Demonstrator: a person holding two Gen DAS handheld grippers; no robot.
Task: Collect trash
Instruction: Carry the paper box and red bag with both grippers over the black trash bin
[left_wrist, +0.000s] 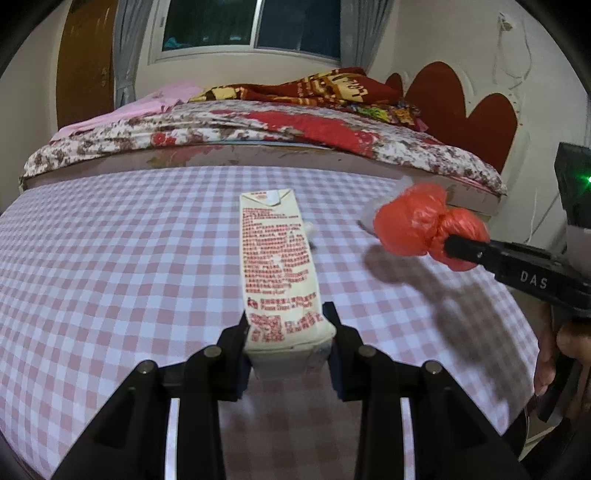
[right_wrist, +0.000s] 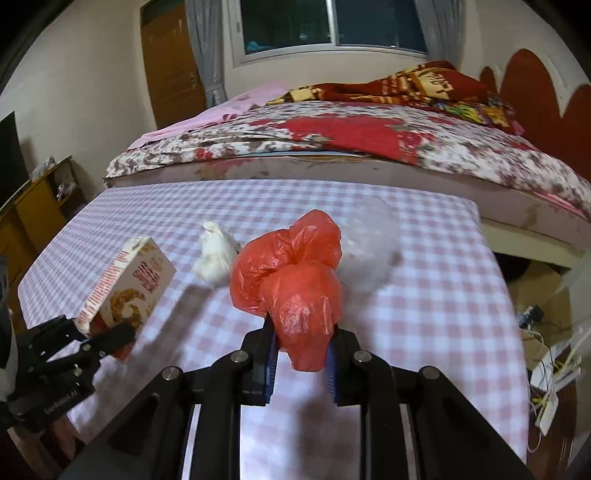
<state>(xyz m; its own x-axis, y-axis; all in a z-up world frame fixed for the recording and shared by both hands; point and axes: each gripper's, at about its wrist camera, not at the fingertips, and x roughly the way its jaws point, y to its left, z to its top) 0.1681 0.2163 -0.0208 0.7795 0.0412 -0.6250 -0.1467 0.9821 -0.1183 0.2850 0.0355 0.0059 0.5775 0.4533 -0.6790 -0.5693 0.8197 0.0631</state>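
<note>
Both tools are loaded. My left tool (left_wrist: 290, 332) grips the base of a cream carton (left_wrist: 275, 258) printed in red, which stands out forward over the checked table (left_wrist: 110, 258). My right tool (right_wrist: 301, 350) is clamped narrow on a knotted red plastic bag (right_wrist: 291, 280), held clear of the cloth.

From the left wrist, the carton's small-print side faces me, and the right tool comes in from the table's right edge with the red bag at its tip and a hand (left_wrist: 557, 350) behind it. From the right wrist, the carton shows its picture side near the table's left edge, raised above its shadow. Only this view gives a crumpled white tissue (right_wrist: 216, 258) lying on the table just left of the bag, and a clear plastic wrapper (right_wrist: 373, 247), blurred, just right of it toward the far edge.
</note>
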